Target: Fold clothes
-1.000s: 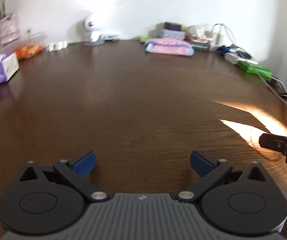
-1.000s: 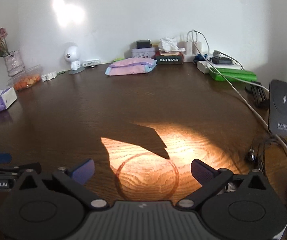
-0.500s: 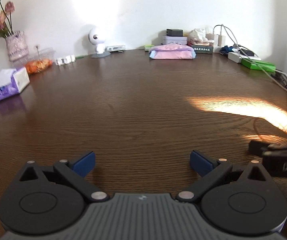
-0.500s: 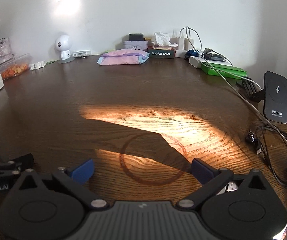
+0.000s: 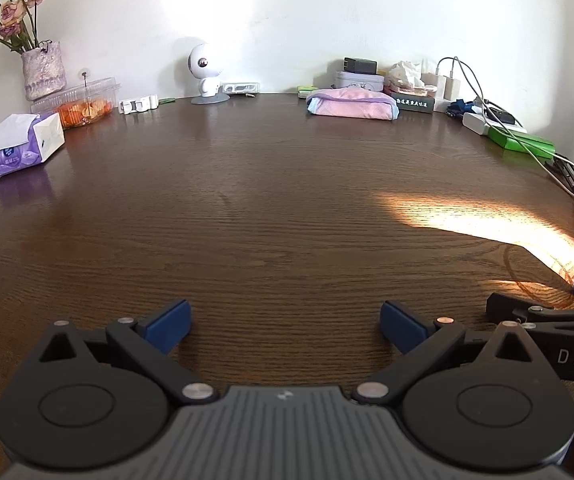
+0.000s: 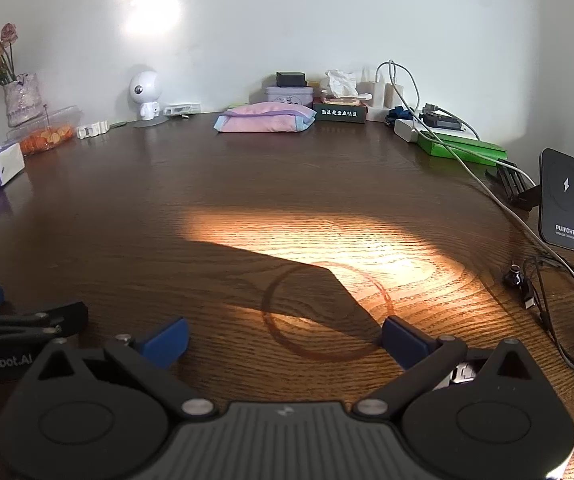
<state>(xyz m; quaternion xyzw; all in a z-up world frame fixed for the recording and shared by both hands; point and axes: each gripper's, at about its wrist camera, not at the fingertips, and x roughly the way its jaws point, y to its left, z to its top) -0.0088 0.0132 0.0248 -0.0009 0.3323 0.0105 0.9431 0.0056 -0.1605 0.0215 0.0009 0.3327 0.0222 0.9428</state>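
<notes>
The left gripper point(image 5: 285, 322) is hovering low over the dark wooden table point(image 5: 271, 208), blue fingers spread wide and gripping nothing. The right gripper point(image 6: 285, 338) is sitting just beside it, jaws likewise wide apart and empty, above a sunlit ring stain point(image 6: 327, 312). The folded pink cloth point(image 6: 263, 119) is lying at the table's far edge near the wall, well apart from both.

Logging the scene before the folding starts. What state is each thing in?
Left gripper: open, empty, over bare table.
Right gripper: open, empty.
Pink cloth: folded, lying at the far edge.
Tissue pack: open, a tissue sticking out.
Clear food box: lid shut.
Flowers: upright in vase.
Charger stand: upright, no phone on it.
</notes>
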